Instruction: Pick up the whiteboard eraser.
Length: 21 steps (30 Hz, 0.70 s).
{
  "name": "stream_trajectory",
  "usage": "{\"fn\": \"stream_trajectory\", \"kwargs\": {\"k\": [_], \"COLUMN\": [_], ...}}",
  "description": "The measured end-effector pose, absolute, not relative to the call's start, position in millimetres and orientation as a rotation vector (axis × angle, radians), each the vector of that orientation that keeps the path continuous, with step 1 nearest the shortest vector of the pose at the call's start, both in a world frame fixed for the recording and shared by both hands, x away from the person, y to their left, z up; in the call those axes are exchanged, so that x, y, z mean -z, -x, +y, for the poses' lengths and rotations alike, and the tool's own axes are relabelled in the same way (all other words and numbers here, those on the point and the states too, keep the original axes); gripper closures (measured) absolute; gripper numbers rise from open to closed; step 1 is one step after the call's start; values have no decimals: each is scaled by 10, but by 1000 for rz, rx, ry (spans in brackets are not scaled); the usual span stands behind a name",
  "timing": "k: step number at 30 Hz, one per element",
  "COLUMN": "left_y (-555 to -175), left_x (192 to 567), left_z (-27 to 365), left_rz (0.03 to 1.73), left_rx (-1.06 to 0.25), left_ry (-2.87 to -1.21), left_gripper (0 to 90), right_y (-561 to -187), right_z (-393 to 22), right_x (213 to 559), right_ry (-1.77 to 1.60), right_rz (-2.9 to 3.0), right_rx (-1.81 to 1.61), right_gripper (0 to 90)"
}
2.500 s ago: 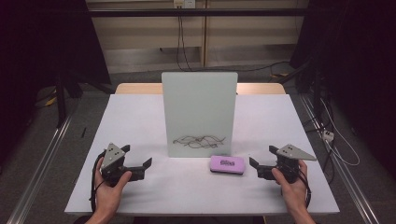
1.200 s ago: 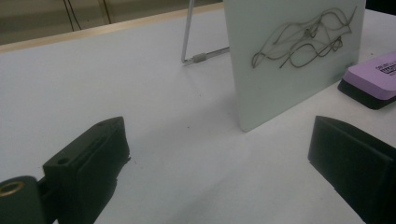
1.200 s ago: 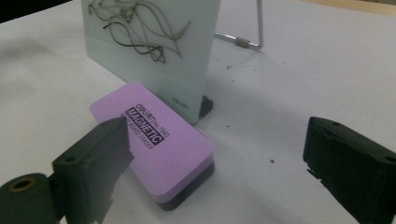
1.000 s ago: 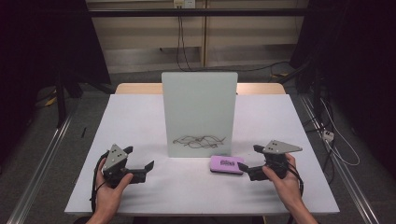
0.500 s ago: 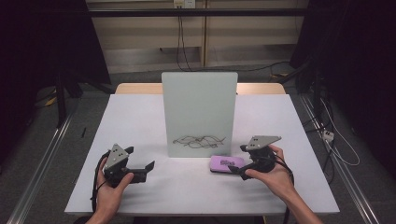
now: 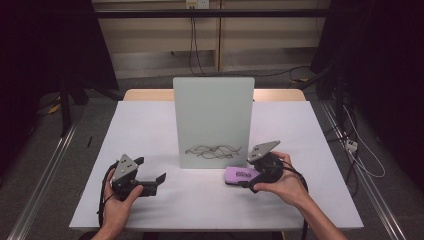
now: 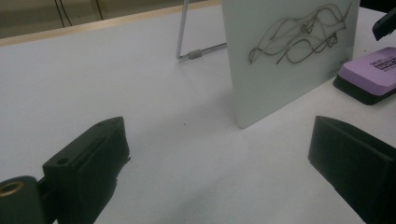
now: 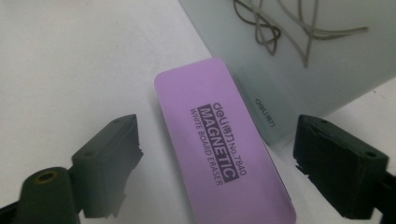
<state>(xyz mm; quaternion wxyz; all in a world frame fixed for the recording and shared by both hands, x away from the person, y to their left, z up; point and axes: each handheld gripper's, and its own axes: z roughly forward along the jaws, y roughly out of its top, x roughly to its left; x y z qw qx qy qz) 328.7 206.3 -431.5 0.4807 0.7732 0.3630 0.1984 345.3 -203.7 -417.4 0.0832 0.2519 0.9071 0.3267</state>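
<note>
A pale upright whiteboard (image 6: 213,115) stands mid-table with a dark scribble (image 6: 214,151) near its bottom edge. Just in front of its right corner lies a purple magnetic board eraser (image 6: 240,175). My right gripper (image 6: 249,178) has reached it. In the right gripper view the eraser (image 8: 219,144) lies lengthwise between the jaws, with a gap on each side. These jaws have just been closing and the pads are not touching it. My left gripper (image 6: 154,183) rests open at the front left with nothing in it, facing the whiteboard (image 7: 280,88) and the eraser (image 7: 369,74).
The white table (image 6: 150,125) ends close behind both hands at the front. A metal wire stand (image 7: 187,42) props the board from behind. Floor rails and cables (image 6: 350,145) run along both sides of the table.
My right gripper has moved left from the table's right side until its jaws straddle the eraser. The left gripper, the board and the eraser have stayed put.
</note>
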Motion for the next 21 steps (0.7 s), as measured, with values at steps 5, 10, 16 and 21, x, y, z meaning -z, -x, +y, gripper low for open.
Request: {"fn": "stream_trajectory", "kwargs": {"k": [5, 10, 16, 21], "left_y": [-3288, -3303, -3291, -3300], "left_x": [4316, 4313, 4298, 4307], "left_z": [2075, 2076, 2051, 2068], "left_rz": [887, 881, 864, 872], "left_rx": [-487, -489, -482, -480], "left_ry": [-1884, -1889, -1883, -1885], "left_gripper": [47, 47, 48, 48], "right_y": [-3520, -3571, -3647, -3690], "right_z": [-1997, -1974, -1951, -1933], "right_x": [4221, 4207, 4225, 4280], "right_ry": [-705, -648, -598, -579], "right_rz": [2760, 2791, 2847, 2874], "right_rx": [-952, -932, -906, -894], "right_gripper": [251, 297, 319, 319]}}
